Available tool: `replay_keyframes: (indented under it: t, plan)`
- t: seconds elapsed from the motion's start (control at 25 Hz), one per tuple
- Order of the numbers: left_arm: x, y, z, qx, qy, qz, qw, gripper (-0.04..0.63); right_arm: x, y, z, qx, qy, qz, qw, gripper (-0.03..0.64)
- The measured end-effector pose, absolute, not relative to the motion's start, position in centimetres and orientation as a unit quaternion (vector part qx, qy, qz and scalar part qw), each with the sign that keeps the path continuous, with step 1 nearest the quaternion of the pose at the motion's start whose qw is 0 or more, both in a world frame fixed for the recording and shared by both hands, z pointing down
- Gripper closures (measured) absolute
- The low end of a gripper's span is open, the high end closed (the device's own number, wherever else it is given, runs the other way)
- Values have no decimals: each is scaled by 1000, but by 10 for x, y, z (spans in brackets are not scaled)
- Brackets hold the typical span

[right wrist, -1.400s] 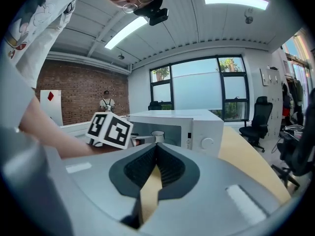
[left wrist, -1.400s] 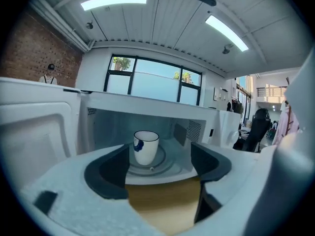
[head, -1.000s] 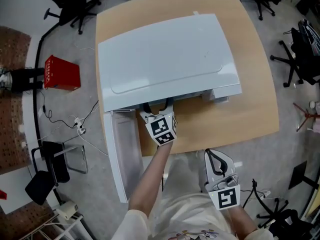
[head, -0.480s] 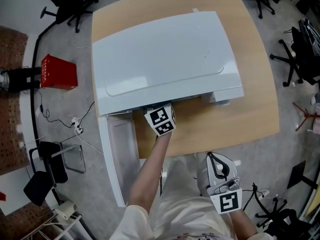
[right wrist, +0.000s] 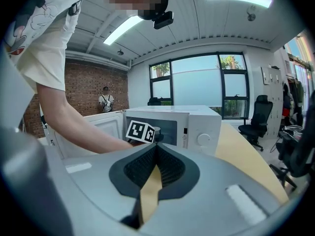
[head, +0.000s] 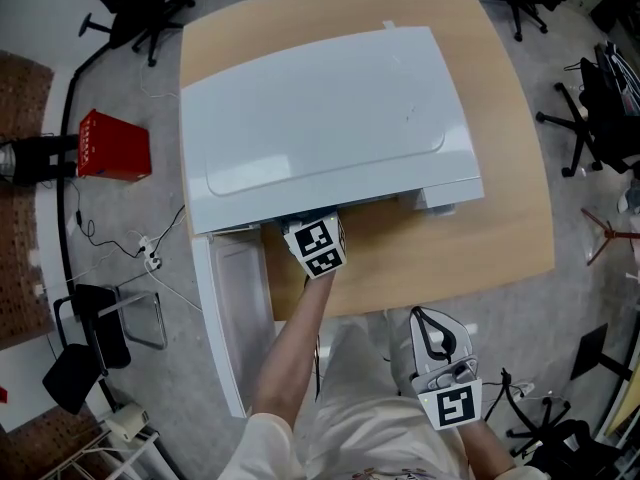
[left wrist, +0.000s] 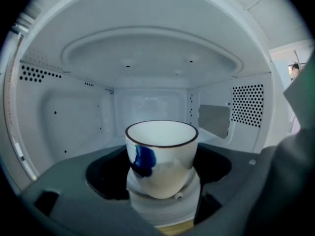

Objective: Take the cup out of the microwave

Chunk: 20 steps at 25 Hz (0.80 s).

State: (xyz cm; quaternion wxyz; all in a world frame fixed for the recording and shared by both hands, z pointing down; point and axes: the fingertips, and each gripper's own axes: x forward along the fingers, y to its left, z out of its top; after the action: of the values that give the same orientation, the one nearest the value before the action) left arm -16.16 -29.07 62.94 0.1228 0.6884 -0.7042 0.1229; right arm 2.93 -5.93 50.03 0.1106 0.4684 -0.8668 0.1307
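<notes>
- Inside the microwave (head: 320,118), the cup (left wrist: 161,154) stood ungripped between the spread, closing jaws of my left hand-held gripper (left wrist: 160,183).
- My right hand-held gripper (right wrist: 156,161) was pressed together, empty.
- Removal not yet done.

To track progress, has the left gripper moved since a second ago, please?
Yes: the left gripper went deeper into the white microwave, past its front edge, its jaws closing around the white blue-marked cup.

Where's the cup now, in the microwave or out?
In. The cup stands upright inside the microwave cavity, with its perforated walls on both sides and the ceiling above it.
</notes>
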Motion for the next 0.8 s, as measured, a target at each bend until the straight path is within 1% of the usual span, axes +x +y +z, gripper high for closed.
replay_keyframes:
  t: [0.24, 0.48, 0.8]
  plan:
    - [-146, -268, 618, 710, -685, 125, 108, 213, 25, -60, 499, 459, -873, 126, 109, 611]
    - [-120, -227, 587, 740, -655, 119, 98, 212, 22, -66, 490, 453, -878, 115, 100, 611]
    - [-81, -151, 538, 772, -613, 122, 110, 212, 22, -84, 472, 446, -886, 110, 68, 611]
